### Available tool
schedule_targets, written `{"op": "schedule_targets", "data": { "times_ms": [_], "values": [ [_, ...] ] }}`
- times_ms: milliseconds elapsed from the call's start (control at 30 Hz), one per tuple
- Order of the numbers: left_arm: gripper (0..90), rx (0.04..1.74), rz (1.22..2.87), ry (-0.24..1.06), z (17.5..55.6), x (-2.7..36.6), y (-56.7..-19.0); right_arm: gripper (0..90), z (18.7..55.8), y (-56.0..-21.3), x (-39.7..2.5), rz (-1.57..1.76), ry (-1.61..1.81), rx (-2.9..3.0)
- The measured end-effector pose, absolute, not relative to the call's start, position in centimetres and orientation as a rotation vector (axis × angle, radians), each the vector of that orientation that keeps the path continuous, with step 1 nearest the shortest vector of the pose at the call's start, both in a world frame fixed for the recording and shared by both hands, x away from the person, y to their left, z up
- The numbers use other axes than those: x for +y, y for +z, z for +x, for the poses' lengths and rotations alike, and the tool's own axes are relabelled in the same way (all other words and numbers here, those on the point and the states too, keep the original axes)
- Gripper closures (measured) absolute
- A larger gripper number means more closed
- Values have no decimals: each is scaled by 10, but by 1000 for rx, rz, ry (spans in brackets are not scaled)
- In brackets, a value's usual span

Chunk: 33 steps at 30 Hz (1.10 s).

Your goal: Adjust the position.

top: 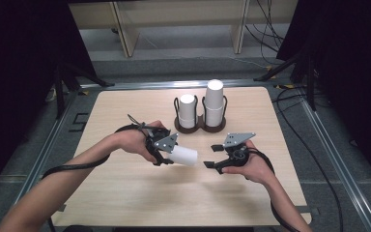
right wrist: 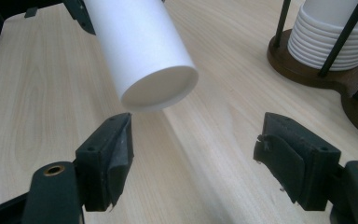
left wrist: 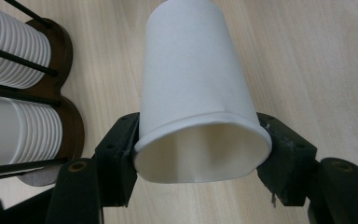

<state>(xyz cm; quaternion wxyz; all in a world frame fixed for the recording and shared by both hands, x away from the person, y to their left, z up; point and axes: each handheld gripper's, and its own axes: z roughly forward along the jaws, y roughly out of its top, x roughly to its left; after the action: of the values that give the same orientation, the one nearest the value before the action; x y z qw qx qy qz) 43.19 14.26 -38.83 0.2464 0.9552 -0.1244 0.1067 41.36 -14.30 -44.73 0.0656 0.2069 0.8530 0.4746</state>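
Plain white paper cup (top: 184, 155), tapered, rim squeezed slightly oval. Lies near-horizontal above desk (top: 125, 193) centre, closed base toward right gripper (top: 209, 164). Left gripper (top: 166, 159) jaws clamp rim; right jaws spread, empty.

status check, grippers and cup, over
Left gripper shut on paper cup, held sideways above table. Right gripper open, empty, facing cup's base. Nothing between them.
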Motion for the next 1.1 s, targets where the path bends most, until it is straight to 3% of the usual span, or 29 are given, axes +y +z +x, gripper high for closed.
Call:
{"op": "schedule_targets", "data": {
  "times_ms": [1100],
  "values": [
    [361,-416,2736,289,434,126,-381,270,419,-435,-125,547,1370,2642]
  ]
}}
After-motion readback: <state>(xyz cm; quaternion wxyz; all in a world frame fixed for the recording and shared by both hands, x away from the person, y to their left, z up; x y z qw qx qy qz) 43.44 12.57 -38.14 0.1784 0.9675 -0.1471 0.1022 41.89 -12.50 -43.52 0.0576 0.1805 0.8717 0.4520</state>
